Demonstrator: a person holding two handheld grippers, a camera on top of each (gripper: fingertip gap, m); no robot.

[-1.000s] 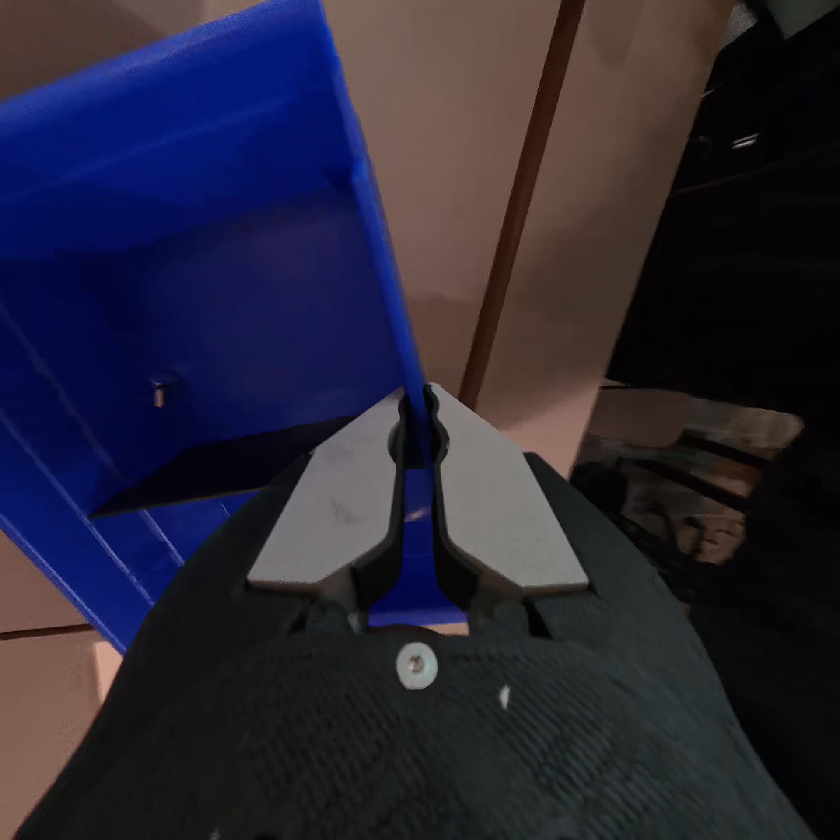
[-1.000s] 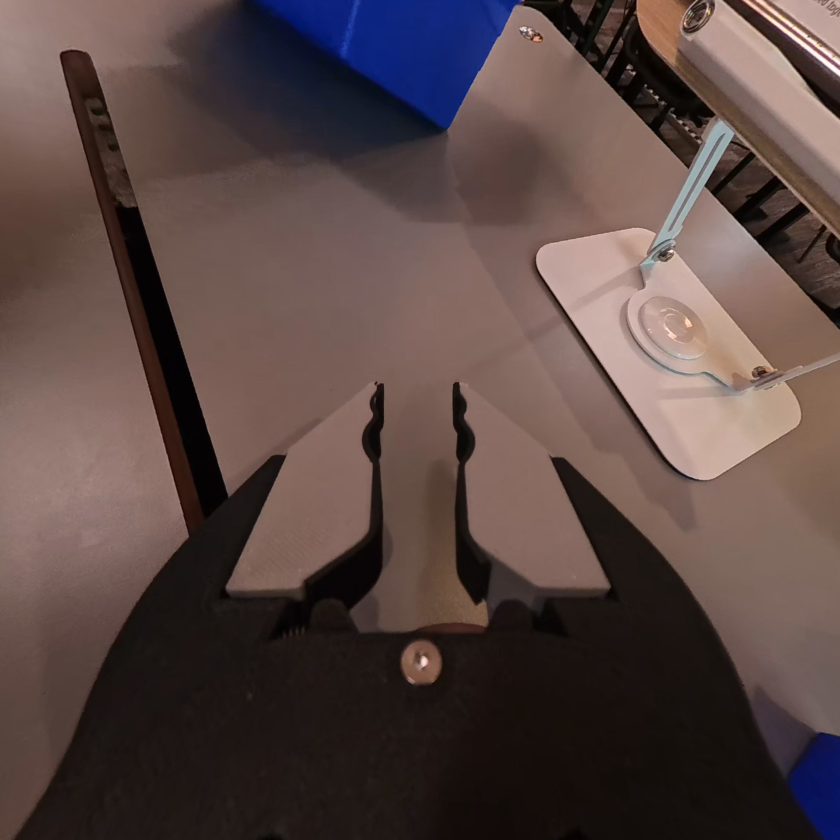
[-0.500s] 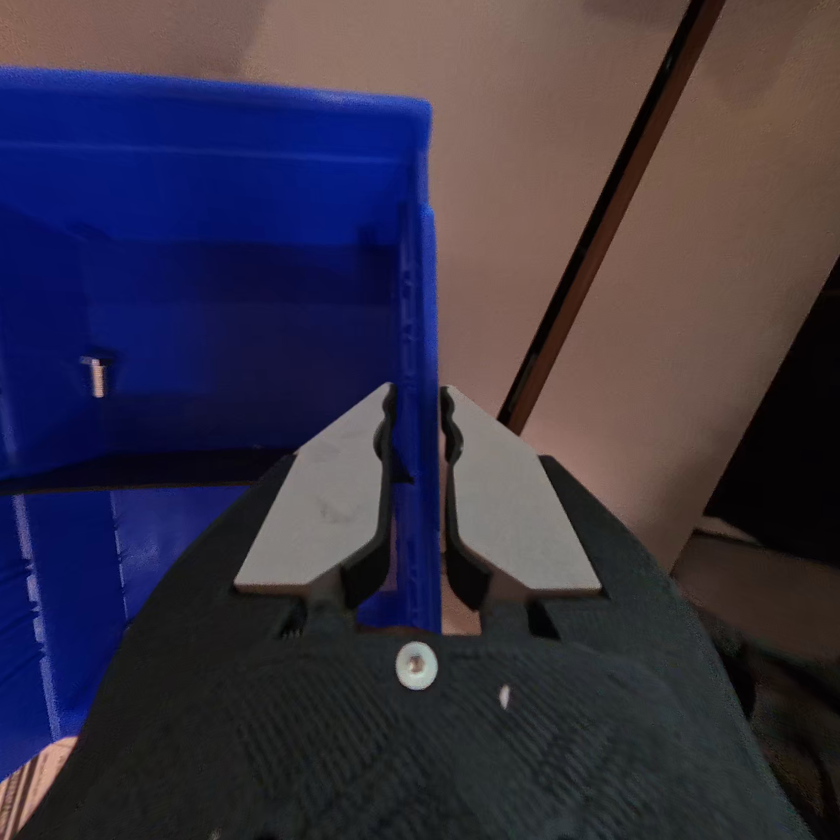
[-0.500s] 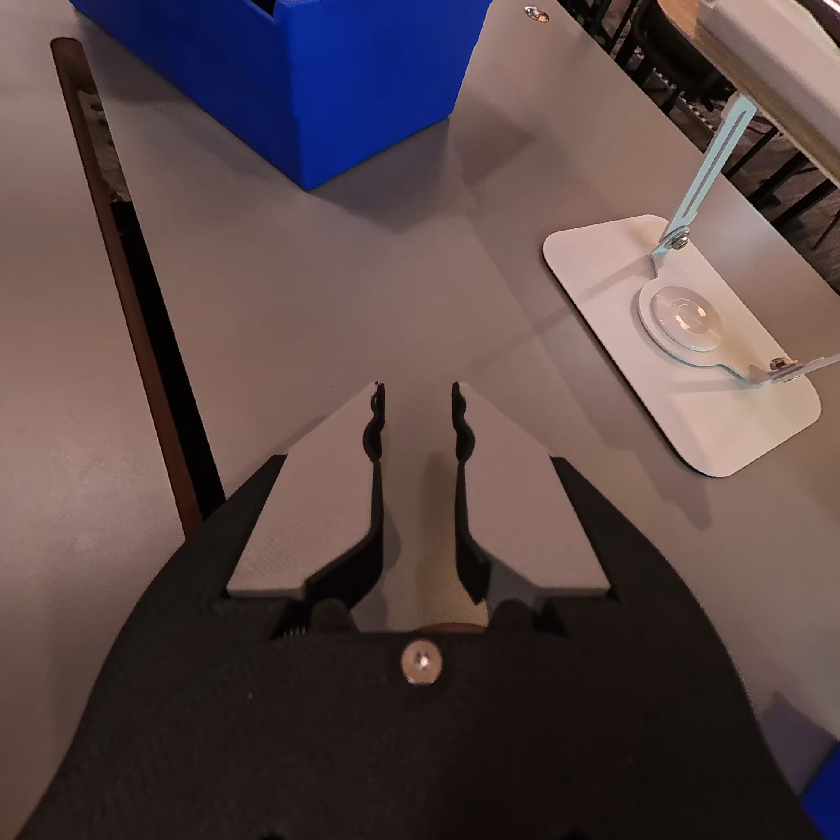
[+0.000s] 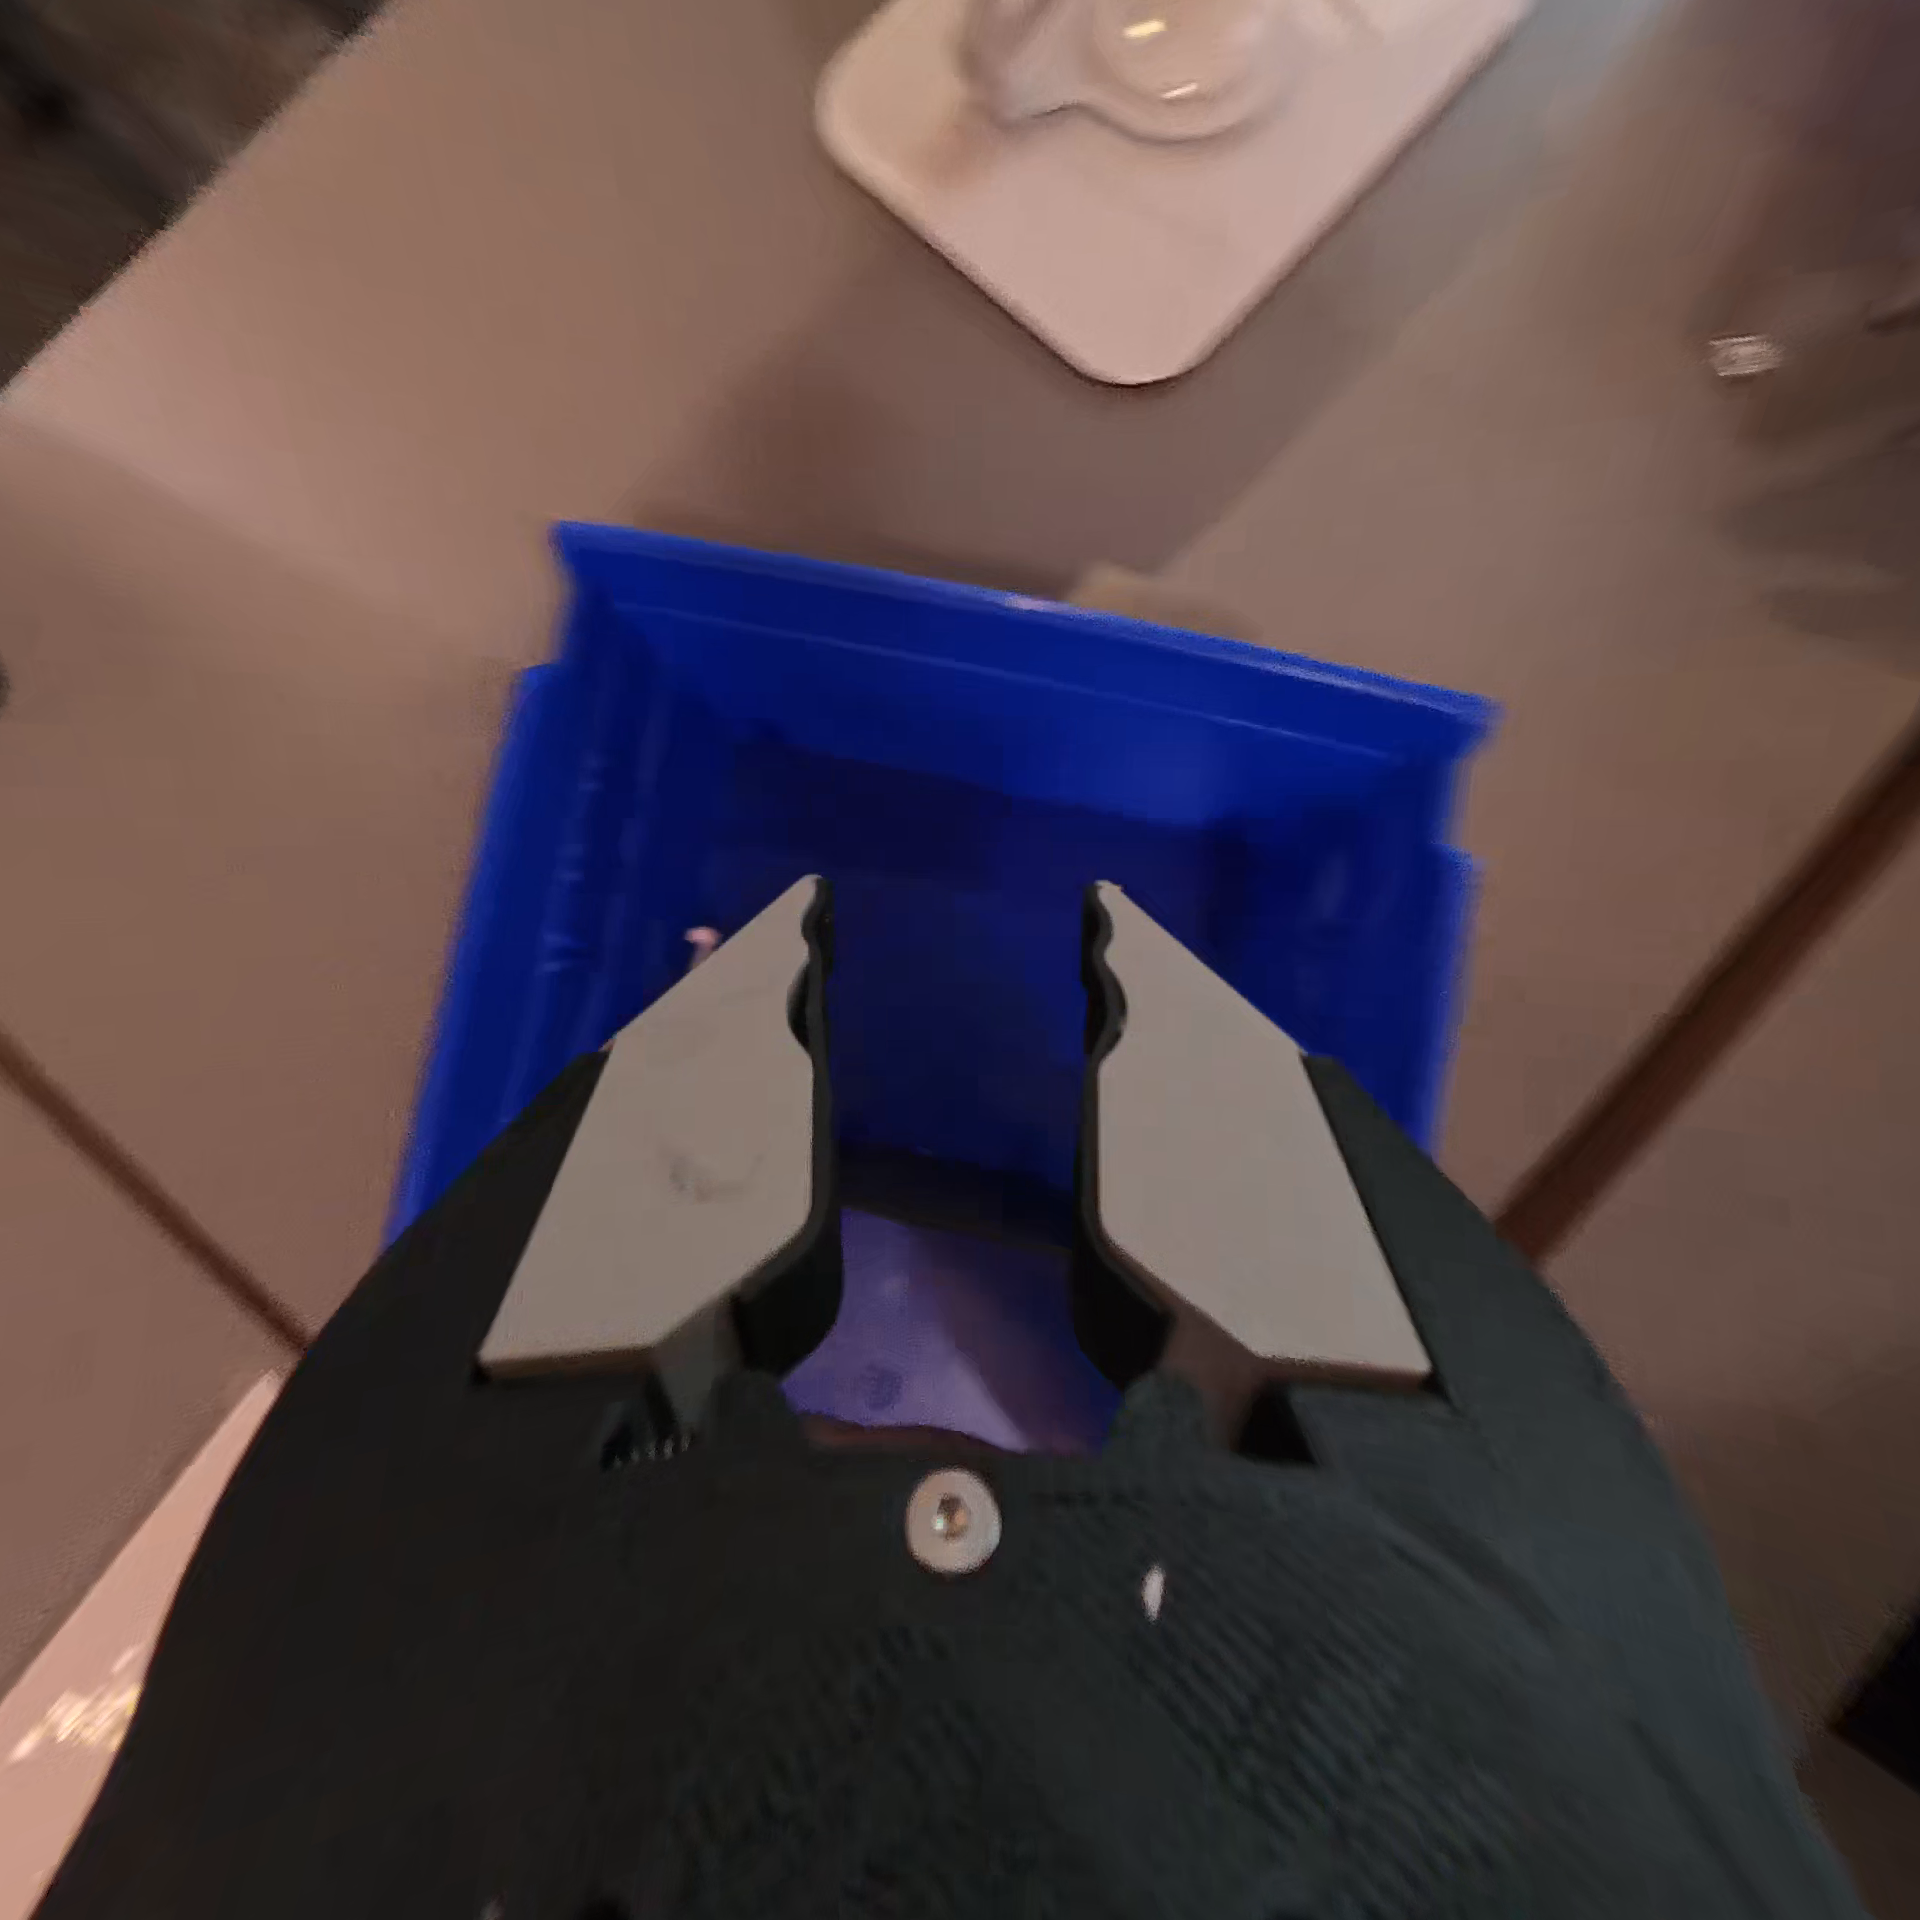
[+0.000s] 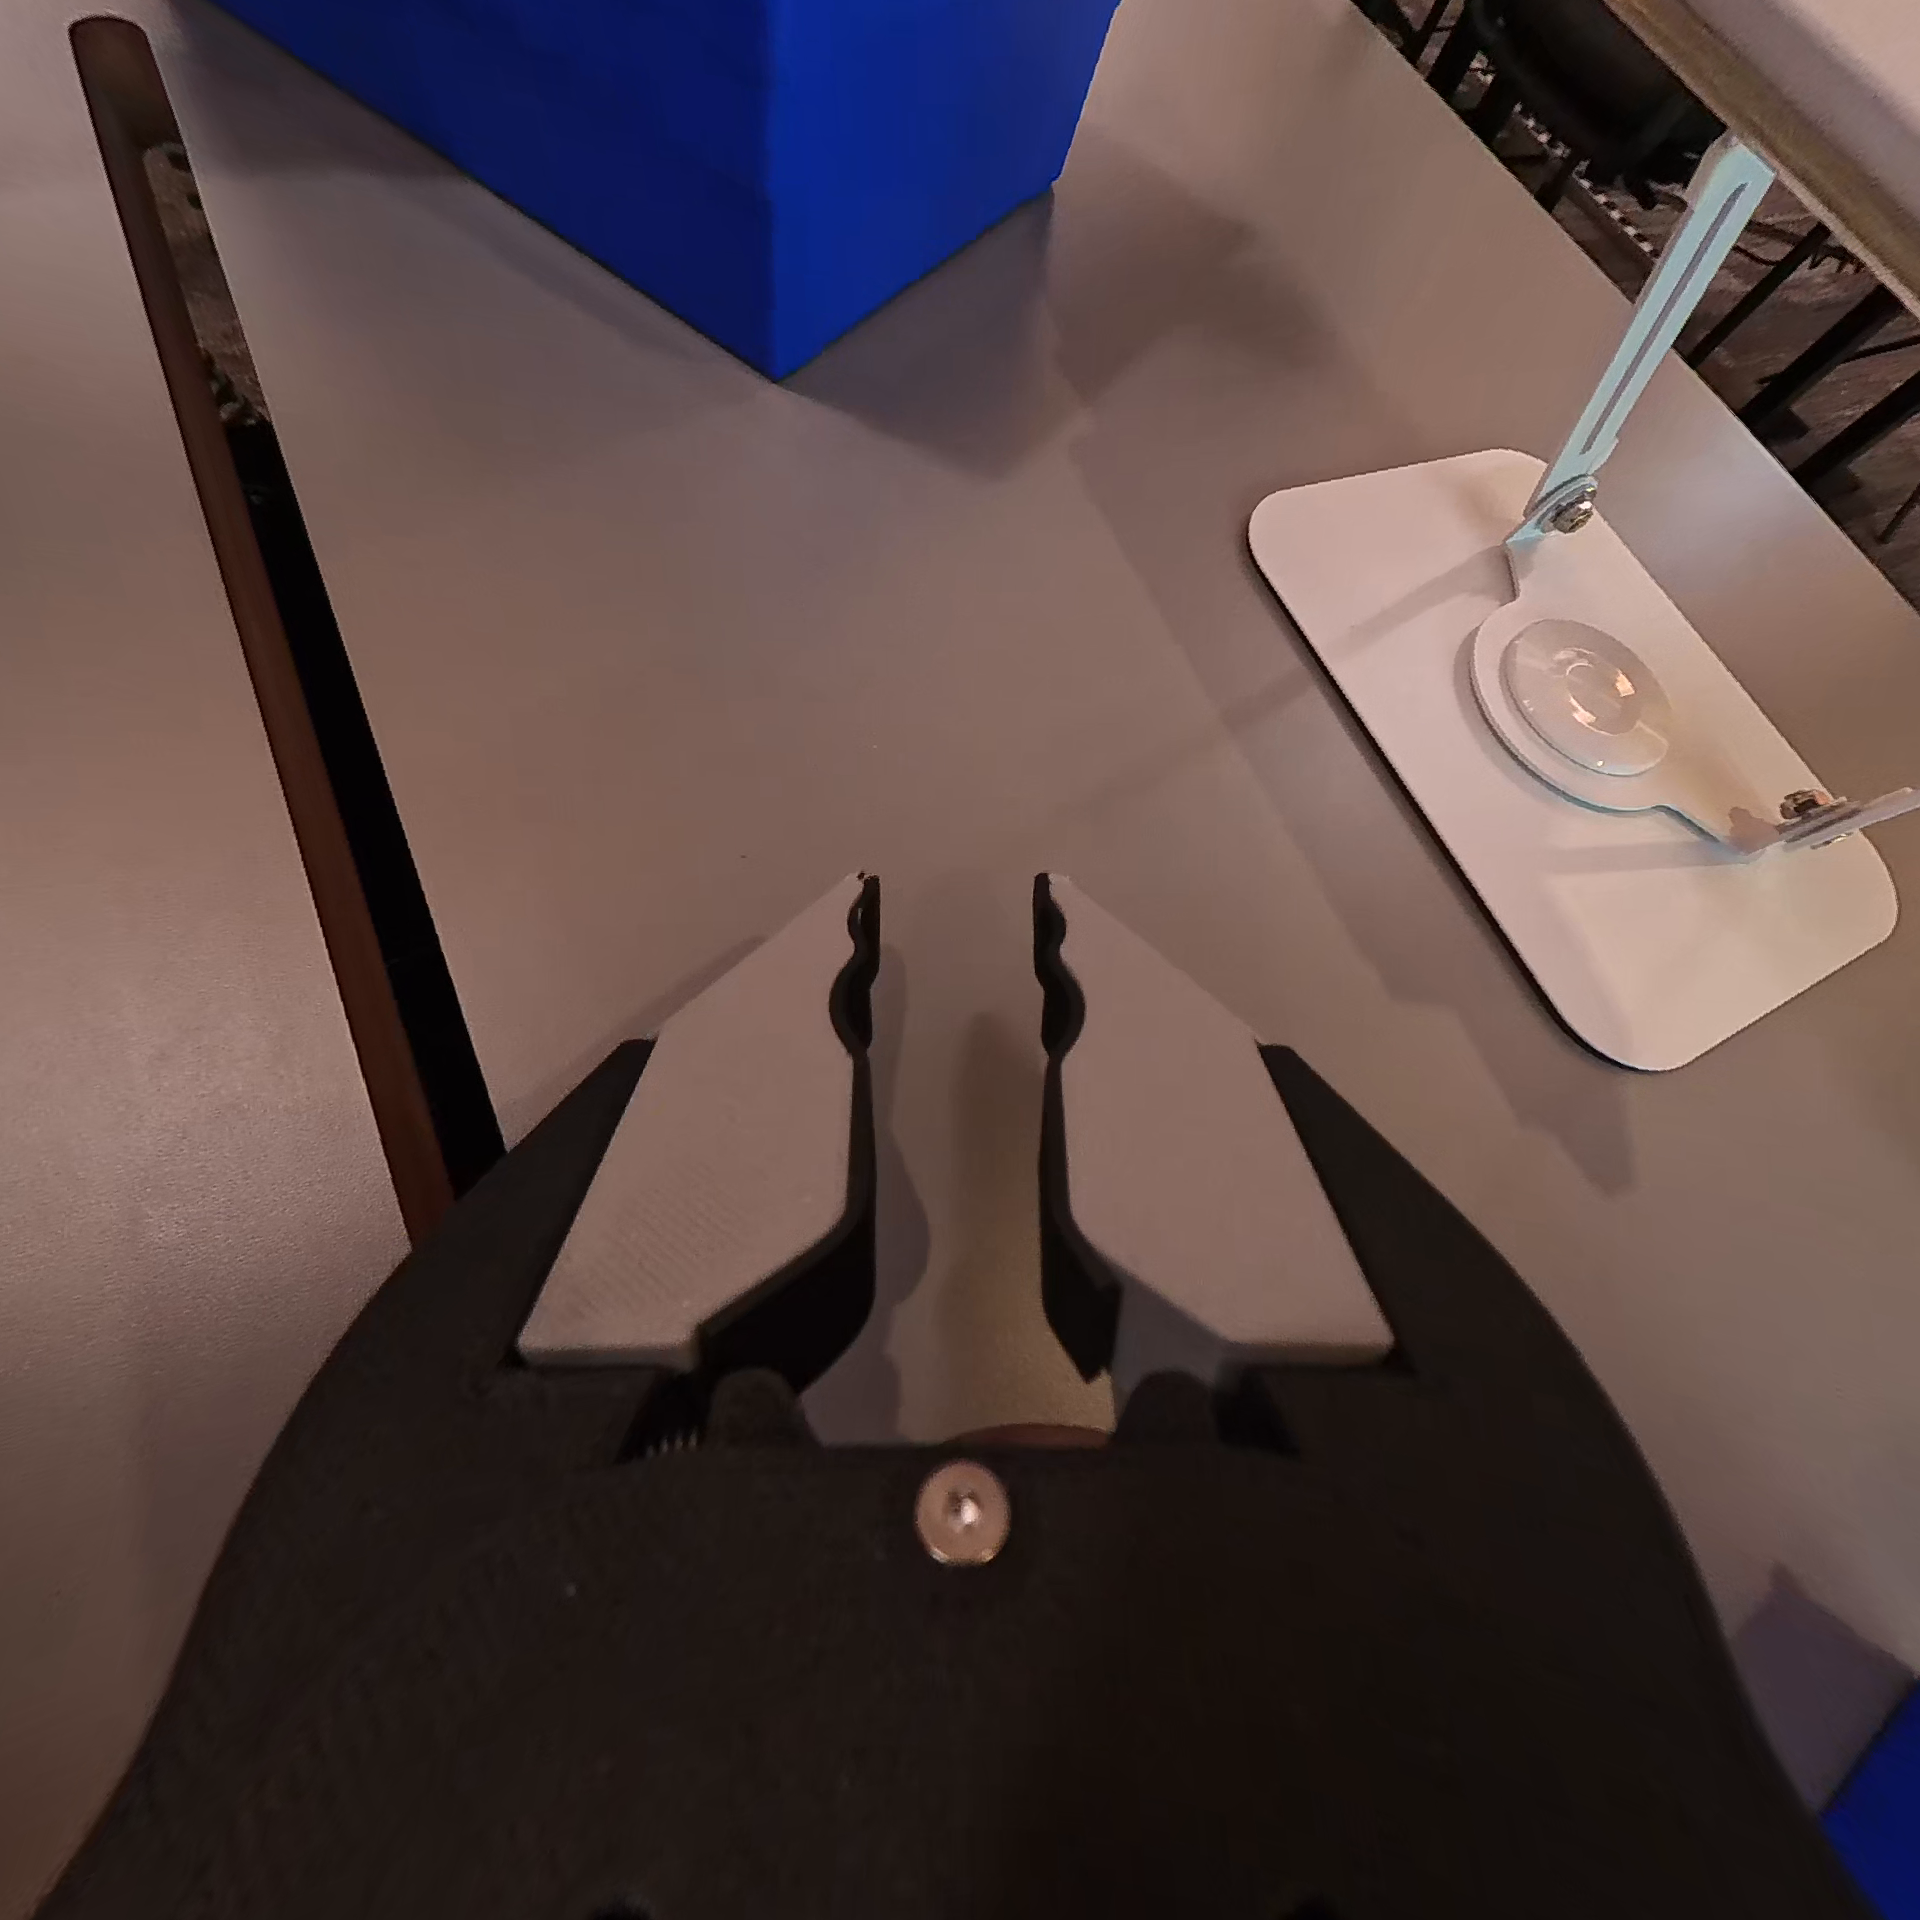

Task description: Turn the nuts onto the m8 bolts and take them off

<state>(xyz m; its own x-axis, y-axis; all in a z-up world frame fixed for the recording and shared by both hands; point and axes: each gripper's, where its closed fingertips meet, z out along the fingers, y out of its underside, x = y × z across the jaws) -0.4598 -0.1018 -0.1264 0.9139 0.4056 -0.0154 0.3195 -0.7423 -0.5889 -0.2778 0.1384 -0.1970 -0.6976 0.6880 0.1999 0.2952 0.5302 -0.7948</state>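
A blue plastic bin stands on the grey table, seen from above in the left wrist view. My left gripper is open and empty above the bin's opening, its fingers apart and touching nothing. A small pale glint shows inside by the bin's left wall, too blurred to name. In the right wrist view the bin is at the far top. My right gripper is open and empty over the bare table, well short of the bin. No nut shows clearly.
A white stand base with a clear round dome and pale blue arms sits right of the right gripper; it also shows in the left wrist view. A dark gap with a brown edge runs along the left. A second blue object peeks in at bottom right. One gripper's finger ends stand about 30 cm off the other's. The small pale glint lies some 12 cm from my left tips, 40 cm from my right tips.
My left gripper was shut on the bin's side wall, holding it tilted. It has let go, opened wide and swung over the bin's opening. In the right view the bin has come nearer.
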